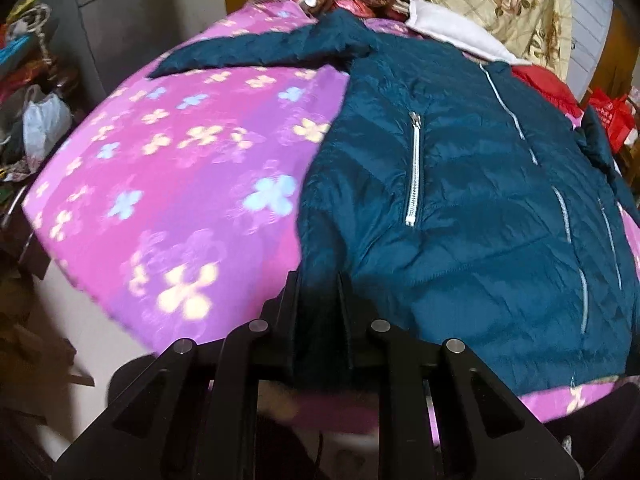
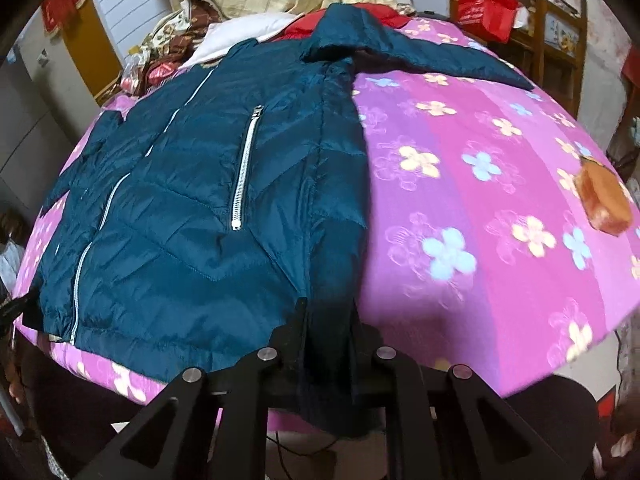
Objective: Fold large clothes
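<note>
Lying front-up on a bed with a pink floral sheet (image 1: 168,184): teal quilted puffer jacket (image 1: 460,200), hem toward the near edge, sleeves spread out to both sides. Left gripper (image 1: 318,292) clamped on the hem corner at the jacket's left side; right gripper (image 2: 328,316) clamped likewise on the opposite hem corner, fabric pinched between nearly closed fingers in both views.

Handling, judged: light, puffy, soft; shiny shell probably slippery, so pinched fabric may slide out under pull. Padding likely springs back, so folds may not stay flat. Hem band looks the firmest hold; cuffs next for the sleeves. Silver pocket zipper (image 2: 244,168) and front zip stiffer lines, may resist creasing.

Around: pile of floral quilts (image 1: 516,12) and a white cloth (image 1: 452,32) at the far side, just beyond the collar; red garment (image 2: 376,14) touching the collar region. Brown cushion-like object (image 2: 604,200) on the sheet, well apart. Open sheet beside the jacket on both sides; far pile limits room for pushing forward.
</note>
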A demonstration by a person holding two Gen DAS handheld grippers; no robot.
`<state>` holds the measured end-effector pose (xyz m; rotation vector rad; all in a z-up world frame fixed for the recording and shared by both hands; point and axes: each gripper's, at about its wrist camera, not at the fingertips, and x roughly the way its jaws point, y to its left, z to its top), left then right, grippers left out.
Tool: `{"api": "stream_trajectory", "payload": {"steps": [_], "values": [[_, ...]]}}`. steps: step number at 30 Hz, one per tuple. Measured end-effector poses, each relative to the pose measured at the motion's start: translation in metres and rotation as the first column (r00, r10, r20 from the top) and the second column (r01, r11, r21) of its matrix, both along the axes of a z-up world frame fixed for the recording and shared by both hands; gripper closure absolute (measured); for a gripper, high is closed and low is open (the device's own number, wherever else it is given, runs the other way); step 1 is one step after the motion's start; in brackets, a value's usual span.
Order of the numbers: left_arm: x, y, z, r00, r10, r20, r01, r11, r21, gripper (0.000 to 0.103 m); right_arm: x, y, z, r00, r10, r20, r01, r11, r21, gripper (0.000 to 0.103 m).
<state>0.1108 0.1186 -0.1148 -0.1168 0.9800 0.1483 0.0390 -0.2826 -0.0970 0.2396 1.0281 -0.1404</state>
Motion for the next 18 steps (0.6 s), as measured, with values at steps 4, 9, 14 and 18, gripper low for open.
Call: {"api": "stream_trajectory", "payload": {"steps": [4, 9, 14, 18], "values": [[-0.024, 0.006, 0.03, 0.997, 0.038, 0.074, -0.04, 0.999, 0.035, 0.087, -0.017, -0.001, 0.014, 1.0, -0.017, 0.018, 0.017, 1.0, -0.017, 0.071], [-0.04, 0.003, 0.063, 0.988, 0.045, 0.148, -0.058, 0.995, 0.084, 0.077, -0.032, 0.01, 0.048, 0.993, -0.009, 0.117, 0.016, 0.998, -0.059, 0.045], [-0.054, -0.005, 0.086, 0.976, 0.037, 0.215, -0.059, 0.993, 0.1, 0.051, -0.029, 0.035, 0.087, 0.973, 0.053, 0.224, -0.031, 0.995, -0.099, 0.034], [-0.057, -0.014, 0.095, 0.971, 0.009, 0.241, -0.046, 0.988, 0.148, 0.044, -0.02, 0.058, 0.105, 0.958, 0.111, 0.264, -0.079, 0.988, -0.13, 0.033]]}}
